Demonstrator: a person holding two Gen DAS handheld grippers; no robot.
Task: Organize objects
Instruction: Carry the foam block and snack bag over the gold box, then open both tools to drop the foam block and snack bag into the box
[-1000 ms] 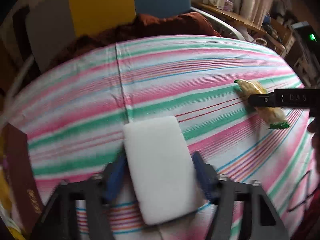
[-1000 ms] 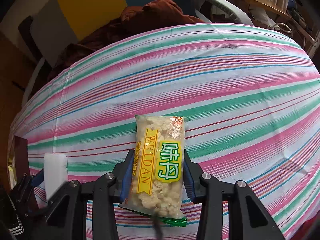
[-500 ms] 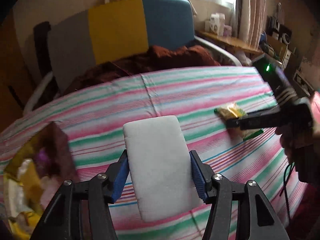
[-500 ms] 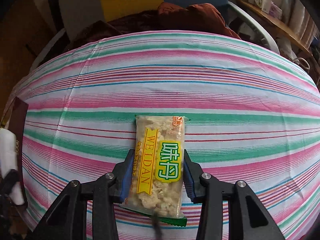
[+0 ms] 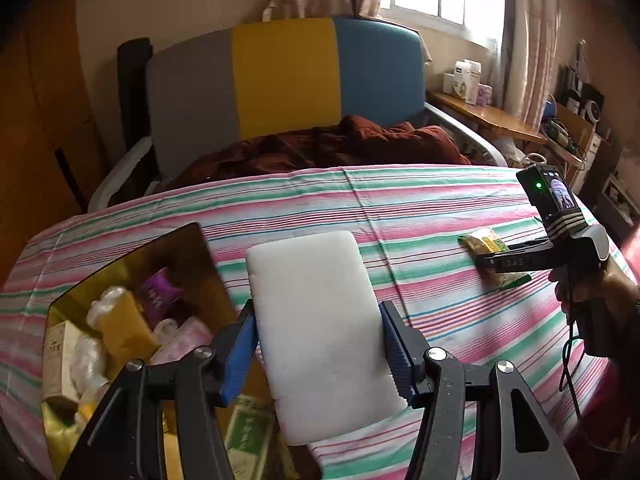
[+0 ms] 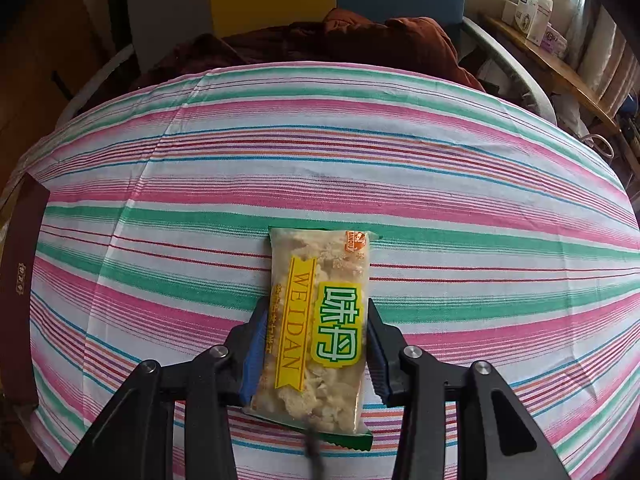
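My left gripper [image 5: 318, 344] is shut on a white foam block [image 5: 316, 328] and holds it above the near edge of the striped table, beside an open box [image 5: 132, 312] lined in gold and filled with several packets and bottles. My right gripper [image 6: 316, 348] is shut on a clear snack packet [image 6: 320, 320] with a yellow and green WEIDAN label, held just over the cloth. The right gripper and the packet [image 5: 486, 242] also show at the right in the left wrist view.
A pink, green and white striped cloth [image 6: 360, 168] covers the table. A dark red blanket [image 5: 340, 144] lies on a chair with a grey, yellow and blue back behind it. The box's dark red side [image 6: 20, 280] stands at the table's left edge. A wooden shelf [image 5: 480, 112] with cartons is at the back right.
My left gripper has risen and tilted up with the foam block, bringing the open box into view at its left. My right gripper has lifted slightly with the snack packet.
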